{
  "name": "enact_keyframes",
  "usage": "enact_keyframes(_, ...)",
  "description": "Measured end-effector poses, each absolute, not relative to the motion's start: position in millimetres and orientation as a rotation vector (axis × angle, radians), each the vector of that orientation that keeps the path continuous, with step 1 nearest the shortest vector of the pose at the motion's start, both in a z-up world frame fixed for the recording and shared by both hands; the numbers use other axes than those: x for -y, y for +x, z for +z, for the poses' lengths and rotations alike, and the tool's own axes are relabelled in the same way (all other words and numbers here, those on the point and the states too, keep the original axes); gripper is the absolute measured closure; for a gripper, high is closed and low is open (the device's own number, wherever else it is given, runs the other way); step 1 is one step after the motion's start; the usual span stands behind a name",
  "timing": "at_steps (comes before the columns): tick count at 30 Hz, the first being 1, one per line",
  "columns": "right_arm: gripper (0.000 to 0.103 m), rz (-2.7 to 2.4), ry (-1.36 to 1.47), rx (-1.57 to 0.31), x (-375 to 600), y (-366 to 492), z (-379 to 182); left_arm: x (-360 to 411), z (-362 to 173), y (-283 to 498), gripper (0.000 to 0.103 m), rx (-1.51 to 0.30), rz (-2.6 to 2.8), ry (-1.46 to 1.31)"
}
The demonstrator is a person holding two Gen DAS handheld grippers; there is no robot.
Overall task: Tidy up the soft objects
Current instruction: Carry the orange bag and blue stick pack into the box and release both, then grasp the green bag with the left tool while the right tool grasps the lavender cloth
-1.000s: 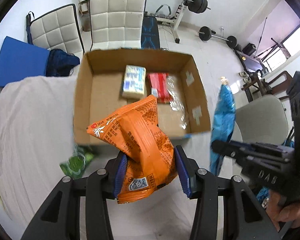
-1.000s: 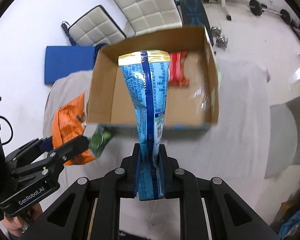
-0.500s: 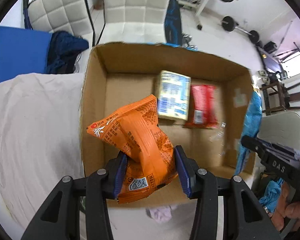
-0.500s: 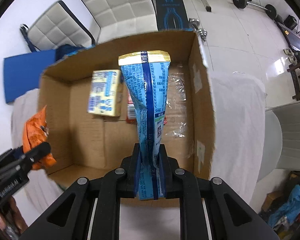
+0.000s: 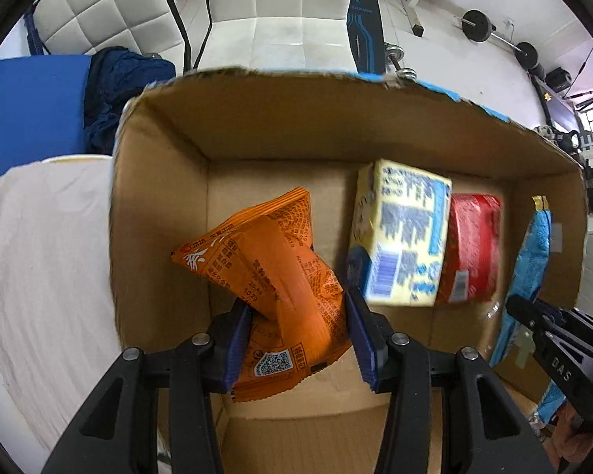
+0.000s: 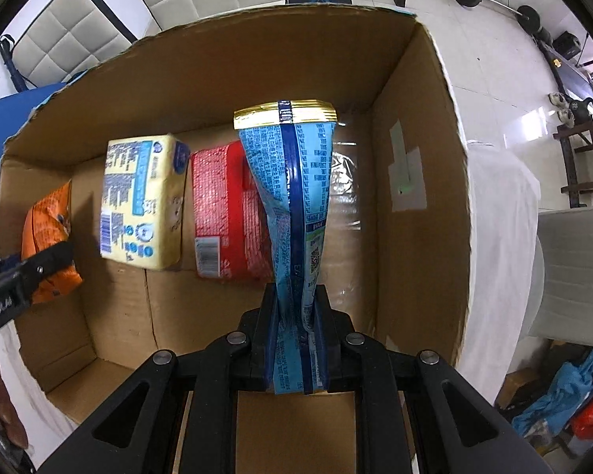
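A open cardboard box (image 5: 296, 126) fills both views. My left gripper (image 5: 296, 316) points down into its left end. Its blue pads still press an orange snack bag (image 5: 265, 268), and the jaws are starting to open. My right gripper (image 6: 296, 296) hangs over the box's right end, shut on a tall blue snack bag (image 6: 292, 181) with a gold top seal. On the box floor between the two bags lie a yellow pack (image 6: 142, 201) and a red pack (image 6: 225, 205), side by side.
The box stands on a table under a white cloth (image 5: 39, 256). Clear plastic film (image 6: 344, 181) lies on the box floor at the right wall. Behind the box are white quilted chairs (image 5: 276, 12), a blue mat (image 5: 27, 106) and barbell weights (image 5: 478, 25).
Both grippers have come down and forward from in front of the box to inside it, each still carrying its bag. The box now fills the views.
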State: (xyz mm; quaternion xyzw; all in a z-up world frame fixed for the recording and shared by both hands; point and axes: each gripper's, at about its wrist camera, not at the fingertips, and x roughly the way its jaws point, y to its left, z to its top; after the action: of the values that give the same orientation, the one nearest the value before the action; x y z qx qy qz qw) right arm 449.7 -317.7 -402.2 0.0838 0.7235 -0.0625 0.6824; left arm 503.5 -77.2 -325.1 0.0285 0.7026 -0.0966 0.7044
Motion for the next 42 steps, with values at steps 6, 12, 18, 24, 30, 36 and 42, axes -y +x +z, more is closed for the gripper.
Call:
enact_keyframes(6, 0.072, -0.145, 0.190, -1.639, 320, 451, -404, 80, -330, 515, 0.050, -1.596, -0.169, 0.053)
enact_keyframes(12, 0.052, -0.142, 0.206, -1.630, 322, 450, -396, 73, -319, 515, 0.044, -1.572, -0.158, 0.049)
enact_keyframes(18, 0.049, -0.142, 0.216, -1.622, 315, 446, -391, 68, -302, 508, 0.041, -1.540, -0.147, 0.052)
enact_keyframes(24, 0.049, -0.120, 0.221, -1.608, 303, 433, -371, 67, -267, 488, 0.041, -1.474, -0.166, 0.060)
enact_keyframes(30, 0.022, -0.076, 0.215, -1.581, 283, 410, -349, 63, -237, 452, 0.014, -1.387, -0.162, 0.073)
enact_keyframes(36, 0.010, -0.059, 0.185, -1.519, 264, 379, -326, 55, -216, 416, 0.004, -1.319, -0.148, 0.072)
enact_keyframes(42, 0.000, -0.075, 0.179, -1.440, 253, 343, -295, 47, -189, 381, 0.000, -1.226, -0.141, 0.069)
